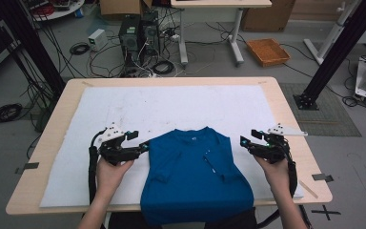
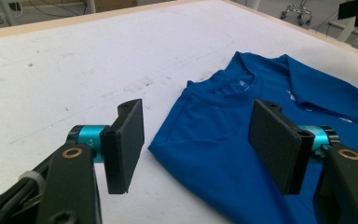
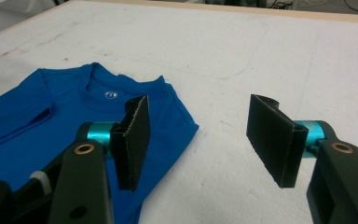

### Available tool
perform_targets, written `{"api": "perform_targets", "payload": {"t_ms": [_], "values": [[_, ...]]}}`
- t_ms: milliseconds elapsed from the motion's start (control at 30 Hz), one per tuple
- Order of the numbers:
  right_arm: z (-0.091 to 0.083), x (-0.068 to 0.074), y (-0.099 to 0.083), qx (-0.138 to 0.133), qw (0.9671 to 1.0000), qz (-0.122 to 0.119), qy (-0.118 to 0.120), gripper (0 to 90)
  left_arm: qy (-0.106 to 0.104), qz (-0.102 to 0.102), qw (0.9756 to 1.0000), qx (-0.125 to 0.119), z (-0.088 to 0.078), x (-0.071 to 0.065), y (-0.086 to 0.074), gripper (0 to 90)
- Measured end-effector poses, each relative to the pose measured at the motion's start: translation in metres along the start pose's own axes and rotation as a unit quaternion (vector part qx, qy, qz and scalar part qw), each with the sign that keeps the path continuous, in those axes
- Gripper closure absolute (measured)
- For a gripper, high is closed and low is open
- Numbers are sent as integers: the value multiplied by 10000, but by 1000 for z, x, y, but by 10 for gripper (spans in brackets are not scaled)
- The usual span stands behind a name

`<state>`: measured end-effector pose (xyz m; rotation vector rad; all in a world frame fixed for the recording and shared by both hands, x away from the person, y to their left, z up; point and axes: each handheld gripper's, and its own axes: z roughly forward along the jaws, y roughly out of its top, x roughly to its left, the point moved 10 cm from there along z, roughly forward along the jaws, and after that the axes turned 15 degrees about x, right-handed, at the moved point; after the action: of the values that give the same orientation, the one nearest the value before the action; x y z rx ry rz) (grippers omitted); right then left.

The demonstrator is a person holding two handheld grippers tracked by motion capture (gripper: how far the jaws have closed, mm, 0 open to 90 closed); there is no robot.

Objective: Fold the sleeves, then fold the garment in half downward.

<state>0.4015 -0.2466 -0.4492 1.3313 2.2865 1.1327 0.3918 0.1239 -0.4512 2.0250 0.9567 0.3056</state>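
Blue shirt [image 1: 193, 174] folded, flat, near edge of white mat [image 1: 171, 105].

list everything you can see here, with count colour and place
shirt: 1, blue, folded, near middle of the table, hem over the near edge
mat: 1, white, covers most of the table
table: 1, light wood
tray: 1, orange, on the floor beyond the table
computers: 2, dark, on the floor beyond the table, among cables
left gripper: 1, black, at the shirt's left edge, jaws open, nothing between them
right gripper: 1, black, beside the shirt's right edge, jaws open, nothing between them
hands: 2, holding the grippers, coming in from the near side
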Motion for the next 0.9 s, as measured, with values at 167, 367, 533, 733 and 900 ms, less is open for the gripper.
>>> {"api": "perform_targets", "payload": {"t_ms": [167, 367, 533, 733, 900], "values": [[-1, -1, 2, -29, 10000, -21, -12, 385, 26, 46, 10000, 5, -2, 0, -2, 360], [-2, 0, 2, -32, 10000, -5, 3, 383, -5, 63, 10000, 20, -2, -1, -2, 360], [-3, -1, 3, -50, 10000, 32, -5, 384, -13, 68, 10000, -27, -2, -3, 1, 361], [2, -6, 3, 15, 10000, 75, -62, 409, -82, -120, 9999, 93, 7, 0, 0, 360], [13, -8, 1, 177, 9997, 82, -130, 468, -134, -360, 9988, 313, 21, 3, -1, 368]]}}
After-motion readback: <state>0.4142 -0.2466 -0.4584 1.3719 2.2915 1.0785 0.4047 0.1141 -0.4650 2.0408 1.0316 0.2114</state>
